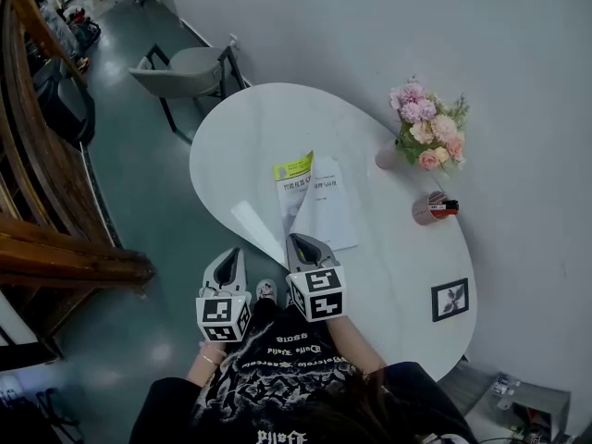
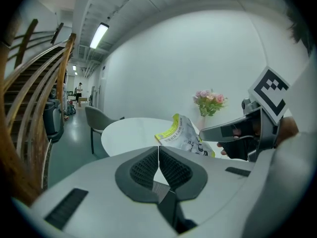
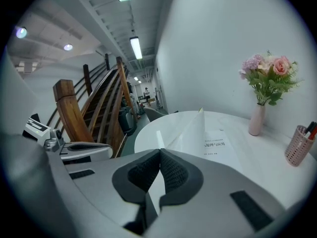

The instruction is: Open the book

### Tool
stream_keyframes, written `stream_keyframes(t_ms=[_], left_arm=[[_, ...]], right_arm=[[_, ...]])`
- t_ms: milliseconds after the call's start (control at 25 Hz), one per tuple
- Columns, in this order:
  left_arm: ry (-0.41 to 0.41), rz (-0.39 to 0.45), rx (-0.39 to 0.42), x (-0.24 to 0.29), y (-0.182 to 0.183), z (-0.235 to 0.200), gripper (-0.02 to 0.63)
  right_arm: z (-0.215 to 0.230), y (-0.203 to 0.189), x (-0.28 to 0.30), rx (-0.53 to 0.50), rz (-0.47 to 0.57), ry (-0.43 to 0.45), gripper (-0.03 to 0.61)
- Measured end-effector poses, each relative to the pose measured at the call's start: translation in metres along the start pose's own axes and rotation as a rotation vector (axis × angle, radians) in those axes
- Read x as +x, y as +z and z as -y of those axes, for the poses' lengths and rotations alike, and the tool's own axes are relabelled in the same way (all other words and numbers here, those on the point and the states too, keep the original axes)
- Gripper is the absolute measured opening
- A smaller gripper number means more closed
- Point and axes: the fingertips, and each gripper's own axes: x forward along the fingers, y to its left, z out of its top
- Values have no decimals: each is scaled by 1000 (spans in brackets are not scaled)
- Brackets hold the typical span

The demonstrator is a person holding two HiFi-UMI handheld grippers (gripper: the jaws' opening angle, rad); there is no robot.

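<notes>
White oval counter (image 1: pixel 240 128) against a plain wall, with a chair (image 1: pixel 185 72) at its far end and a flower vase (image 1: pixel 425 128) and pen pot (image 1: pixel 430 209) well beyond the fingers, to their right.

The book (image 1: pixel 328 206) lies mid-counter, just ahead of the right gripper (image 1: pixel 308 245). Its cover (image 1: pixel 294 185) stands raised, and the title page is exposed to the right of the right fingers.

The right fingers are clenched, and the white sheet rising from between them indicates a pinch on the cover's near corner. The left gripper (image 1: pixel 229 259) hangs off the counter's near edge, beside and left of the right one. Its fingers are pressed together on nothing, and the cover is ahead and to their right.

Risks:
- Nothing pins the book, so pulling the cover could drag it across the glossy counter.
- A thin corner pinch may slip, letting the cover drop shut.
- A sharp pull could crease or tear it.
</notes>
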Motion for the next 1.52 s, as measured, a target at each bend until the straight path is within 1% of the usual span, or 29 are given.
stream_keyframes(t_ms=[400,680,920,1240,1520], left_arm=[[68,3,-41,-17,-8,-15,25],[102,2,-62,-27,-13,-22,25],[118,1,-70,-34,-16,-29,25],[149,6,-99,-42,-22,-40,25],[162,2,-101,-42,-25,-41,25]], right_arm=[[-32,-5,11,-52,-29,92,26],[-53,-13,16,-86,-48,138,26],[-68,-18,22,-115,-66,173,26],[-87,-25,28,-127,-88,213,26],[-97,-32,34,-145,-112,252,26]])
